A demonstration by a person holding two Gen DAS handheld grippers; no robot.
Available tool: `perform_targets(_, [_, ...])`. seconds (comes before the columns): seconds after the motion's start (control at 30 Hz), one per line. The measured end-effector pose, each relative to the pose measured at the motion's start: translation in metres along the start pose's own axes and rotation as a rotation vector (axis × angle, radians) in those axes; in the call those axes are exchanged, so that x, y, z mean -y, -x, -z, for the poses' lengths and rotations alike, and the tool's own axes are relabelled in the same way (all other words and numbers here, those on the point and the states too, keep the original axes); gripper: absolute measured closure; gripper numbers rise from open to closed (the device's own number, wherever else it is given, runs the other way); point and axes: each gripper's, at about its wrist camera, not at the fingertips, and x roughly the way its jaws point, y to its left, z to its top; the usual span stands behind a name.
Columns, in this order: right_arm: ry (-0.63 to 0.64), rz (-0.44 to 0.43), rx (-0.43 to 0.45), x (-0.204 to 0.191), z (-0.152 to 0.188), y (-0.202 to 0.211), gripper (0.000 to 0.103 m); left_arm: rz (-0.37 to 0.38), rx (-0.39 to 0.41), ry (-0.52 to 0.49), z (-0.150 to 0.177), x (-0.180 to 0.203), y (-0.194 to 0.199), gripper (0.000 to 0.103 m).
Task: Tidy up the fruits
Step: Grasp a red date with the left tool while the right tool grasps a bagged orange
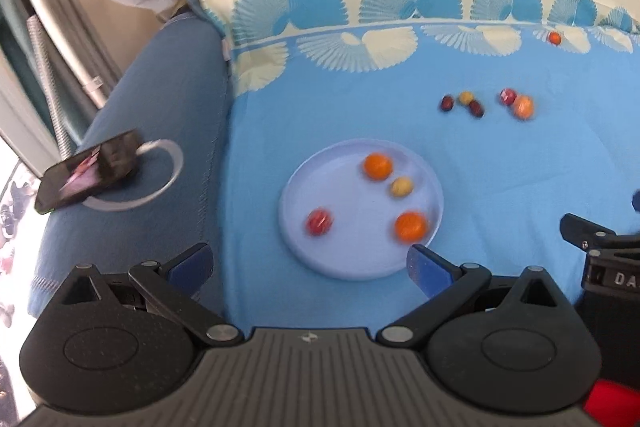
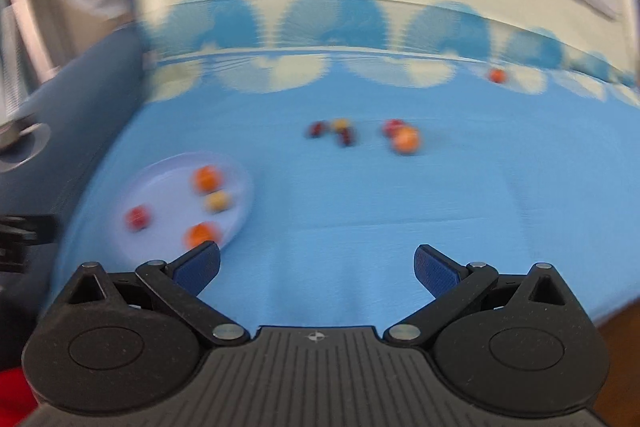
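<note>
Both the left gripper [image 1: 310, 265] and right gripper [image 2: 318, 267] had jaws spread wide, holding nothing. A round, smooth lilac plate [image 1: 316, 259] lay on the blue cloth [image 1: 500, 187], carrying two oranges, a yellowish fruit and a red one. Small round fruits [image 1: 484, 103] clustered beyond it; one orange fruit [image 1: 555, 37] sat apart.

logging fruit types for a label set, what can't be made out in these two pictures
- Loose fruits beyond the plate: the dark pair and the others are too small and smeared to name in either view.
- Lone orange-red fruit near the cloth's pattern: too small.
- Phone screen, left wrist view: blurred.
- Right tool, left wrist view: cut off by the edge.
- Right wrist view: motion blur throughout.
</note>
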Motion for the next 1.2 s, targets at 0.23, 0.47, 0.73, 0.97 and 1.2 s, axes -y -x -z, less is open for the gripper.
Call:
perform_targets(0.23, [-0.035, 0.132, 0.085, 0.057, -0.021, -0.076, 0.001, 0.193, -0.074, 0.016, -0.085, 0.062, -0.062, 0.0])
perform_targets(0.47, [0.067, 0.16, 0.135, 0.093, -0.042, -0.189, 0.001, 0.29, -0.203, -0.027, -0.158, 0.142, -0.167, 0.0])
perform_targets(0.73, [0.111, 0.086, 0.075, 0.11, -0.063, -0.282, 0.001, 0.303, -0.319, -0.009, -0.193, 0.191, -0.265, 0.0])
perform_targets(0.97, [0.045, 0.043, 0.095, 0.12, -0.065, -0.3, 0.002, 0.291, -0.344, 0.014, -0.201, 0.211, -0.309, 0.002])
perform_targets(1.2, [0.007, -0.012, 0.132, 0.13, -0.069, -0.288, 0.064, 0.252, -0.344, 0.013, -0.199, 0.209, -0.309, 0.078])
